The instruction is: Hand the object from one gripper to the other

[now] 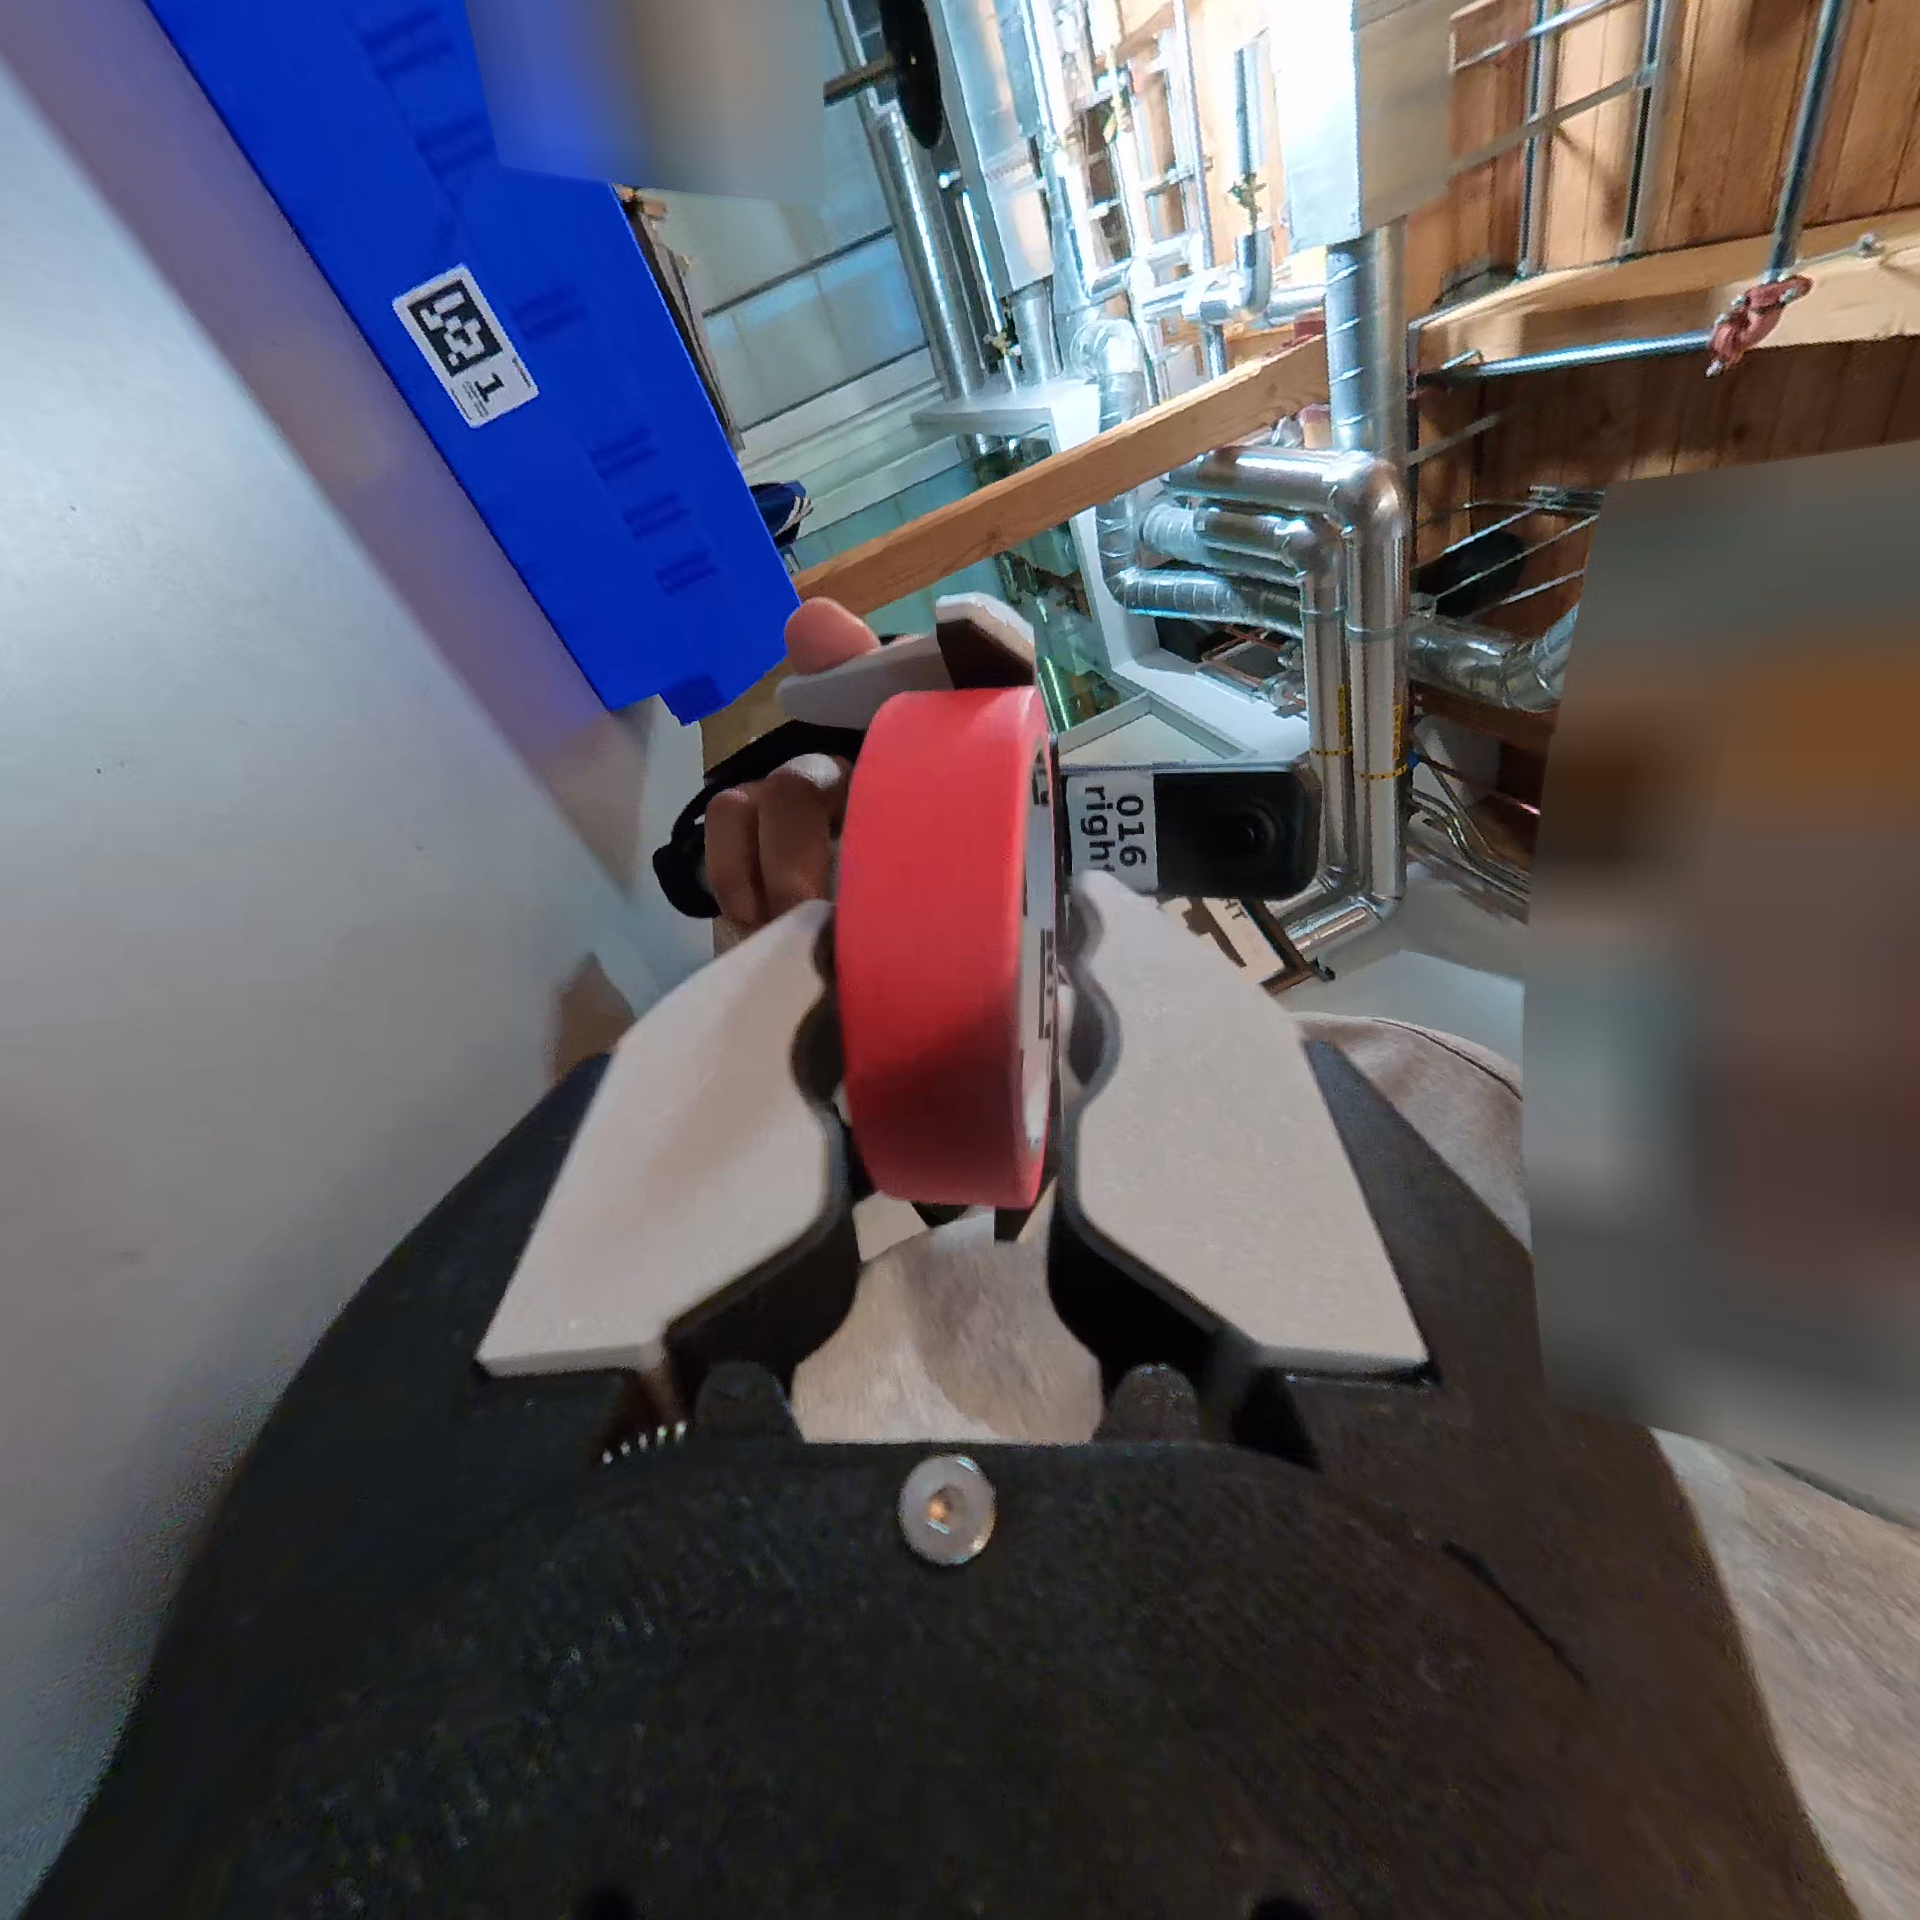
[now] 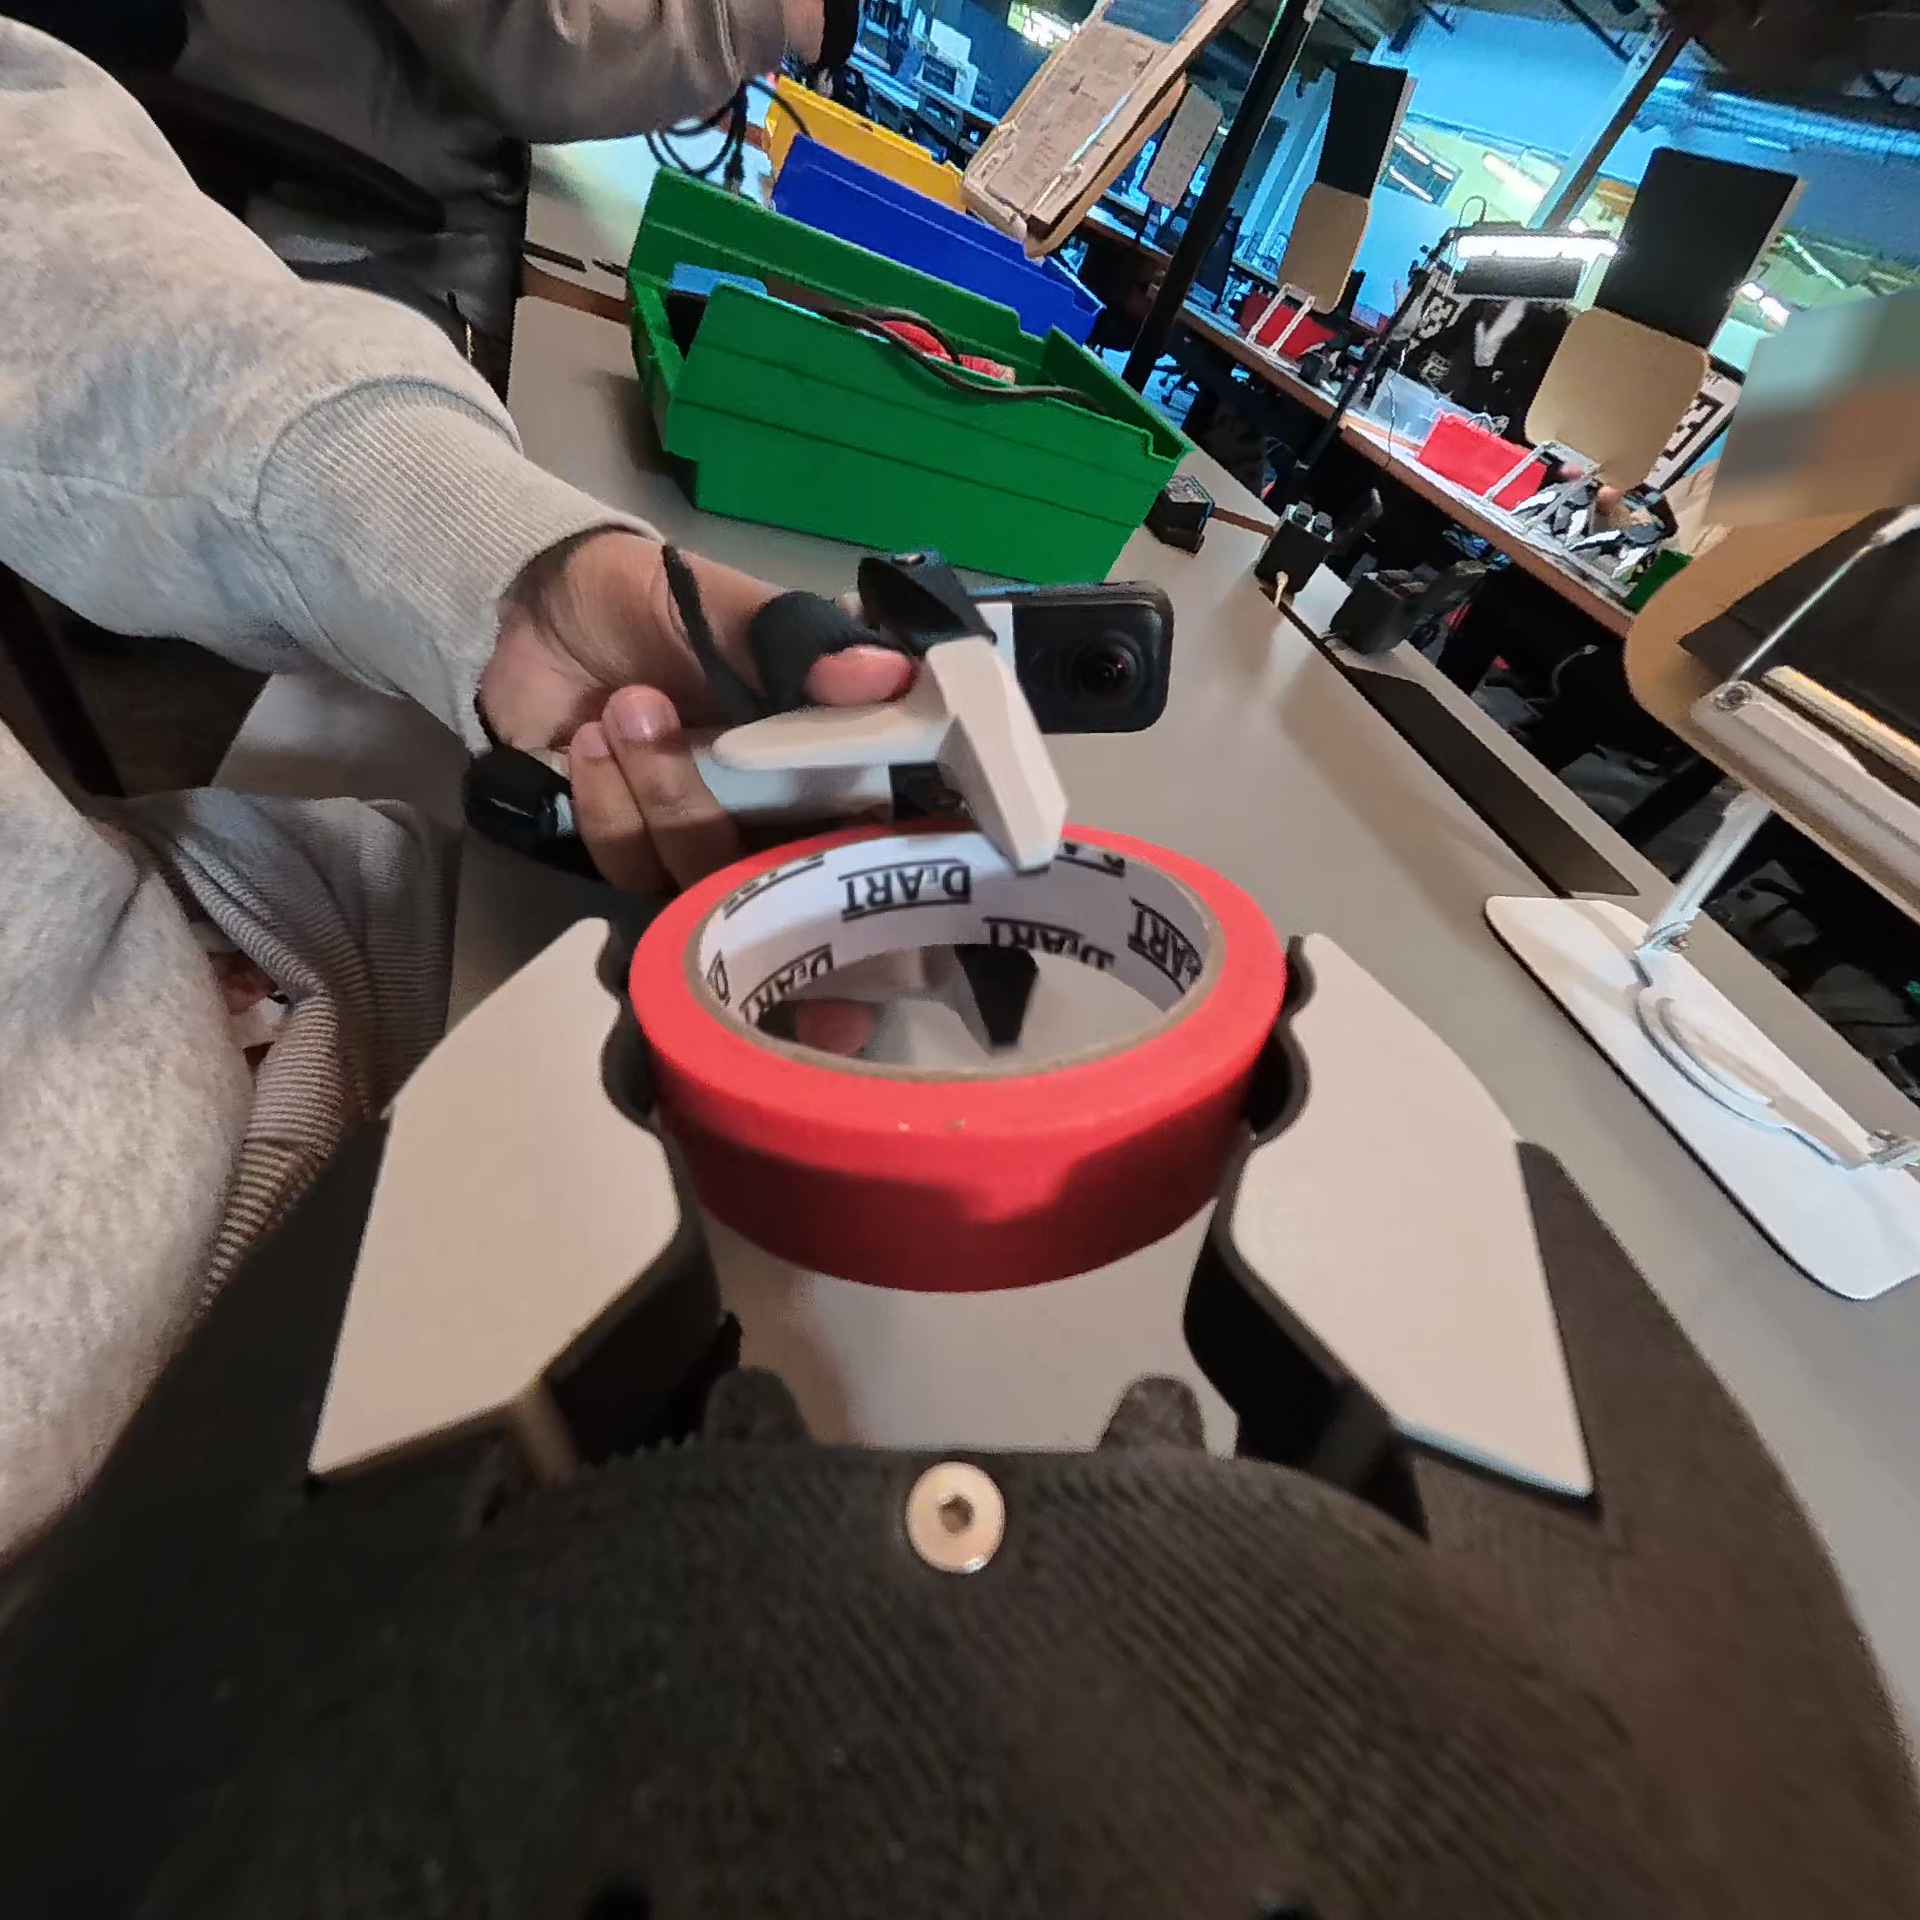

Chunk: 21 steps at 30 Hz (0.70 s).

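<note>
Red tape on a white cardboard core, a flat round roll (image 1: 951, 951), sits between both tools above the grey bench (image 2: 1299, 790). The left tool (image 1: 951, 966) is closed on its two flat faces. The right tool (image 2: 956, 997) stands wide around the roll's outer rim, its white fingers (image 2: 520, 1174) seemingly touching both sides, though I cannot say how firmly. A green plastic bin (image 2: 894, 436) rests behind on the bench.

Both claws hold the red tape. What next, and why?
Probably the left gripper should ease open: both grippers look shut on the red tape roll, and the right gripper spans its outer rim, so it could likely hold alone.
</note>
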Each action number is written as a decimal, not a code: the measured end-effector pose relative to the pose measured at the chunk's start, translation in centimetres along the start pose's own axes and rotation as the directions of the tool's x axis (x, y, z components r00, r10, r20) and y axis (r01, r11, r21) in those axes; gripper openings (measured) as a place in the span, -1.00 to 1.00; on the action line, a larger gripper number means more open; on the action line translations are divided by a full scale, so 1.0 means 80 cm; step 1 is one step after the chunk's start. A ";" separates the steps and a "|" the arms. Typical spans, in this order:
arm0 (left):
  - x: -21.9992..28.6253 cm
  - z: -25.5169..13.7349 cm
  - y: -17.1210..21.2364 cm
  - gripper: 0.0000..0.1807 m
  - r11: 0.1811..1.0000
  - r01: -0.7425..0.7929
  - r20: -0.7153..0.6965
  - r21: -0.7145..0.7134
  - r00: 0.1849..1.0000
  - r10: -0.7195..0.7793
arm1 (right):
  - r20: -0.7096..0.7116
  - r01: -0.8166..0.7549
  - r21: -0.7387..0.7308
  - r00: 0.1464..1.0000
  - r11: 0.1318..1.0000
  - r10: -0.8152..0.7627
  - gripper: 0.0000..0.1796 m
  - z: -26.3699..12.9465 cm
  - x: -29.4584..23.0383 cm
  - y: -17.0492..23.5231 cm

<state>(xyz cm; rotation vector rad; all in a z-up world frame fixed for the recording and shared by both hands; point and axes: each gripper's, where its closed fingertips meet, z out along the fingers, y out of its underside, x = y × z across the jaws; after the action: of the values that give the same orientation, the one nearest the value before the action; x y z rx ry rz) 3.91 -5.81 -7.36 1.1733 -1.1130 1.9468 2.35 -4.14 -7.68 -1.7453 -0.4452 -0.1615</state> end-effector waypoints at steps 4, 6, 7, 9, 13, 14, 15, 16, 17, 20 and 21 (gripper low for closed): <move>0.009 -0.001 -0.014 -0.31 0.996 -0.039 -0.020 0.085 0.999 0.041 | -0.014 -0.048 0.044 0.999 0.998 0.048 0.27 -0.004 0.006 -0.010; 0.011 -0.004 -0.019 -0.17 0.993 -0.056 -0.020 0.106 0.998 0.059 | -0.017 -0.126 0.098 0.992 0.987 0.128 0.26 -0.011 0.017 -0.019; 0.013 -0.005 -0.021 -0.11 0.992 -0.054 -0.028 0.112 0.998 0.058 | -0.013 -0.174 0.128 0.984 0.976 0.177 0.26 -0.015 0.023 -0.022; 0.015 -0.006 -0.021 -0.13 0.993 -0.030 -0.051 0.114 0.998 0.036 | 0.002 -0.261 0.166 0.965 0.951 0.264 0.26 -0.021 0.033 -0.023; 0.009 -0.001 -0.014 -0.14 0.996 0.001 -0.053 0.090 0.999 0.003 | 0.007 -0.305 0.192 0.951 0.933 0.310 0.25 -0.025 0.040 -0.025; 0.008 0.000 -0.011 -0.14 0.997 0.008 -0.053 0.079 0.999 -0.004 | 0.010 -0.304 0.199 0.951 0.931 0.309 0.25 -0.025 0.040 -0.027; 0.007 0.002 -0.009 -0.13 0.998 0.016 -0.053 0.067 0.998 -0.012 | 0.014 -0.303 0.206 0.952 0.930 0.307 0.25 -0.025 0.038 -0.030; 0.006 0.004 -0.006 -0.13 0.998 0.025 -0.057 0.054 0.998 -0.022 | 0.016 -0.301 0.211 0.952 0.930 0.304 0.25 -0.025 0.037 -0.032; 0.006 0.005 -0.003 -0.15 0.998 0.038 -0.065 0.041 0.997 -0.036 | 0.017 -0.296 0.214 0.954 0.931 0.299 0.25 -0.025 0.036 -0.033; 0.009 0.006 0.001 -0.36 0.997 0.079 -0.105 0.021 0.992 -0.077 | 0.021 -0.286 0.209 0.957 0.935 0.288 0.25 -0.024 0.033 -0.032; 0.007 0.004 0.000 -0.50 0.997 0.079 -0.100 0.028 0.992 -0.075 | 0.027 -0.289 0.212 0.957 0.933 0.291 0.25 -0.024 0.033 -0.033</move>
<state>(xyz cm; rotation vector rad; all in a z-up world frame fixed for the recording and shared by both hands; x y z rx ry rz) 3.82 -6.07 -6.74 1.1074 -0.9749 1.9477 4.02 -5.02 -3.95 -1.5762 -0.1878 0.0913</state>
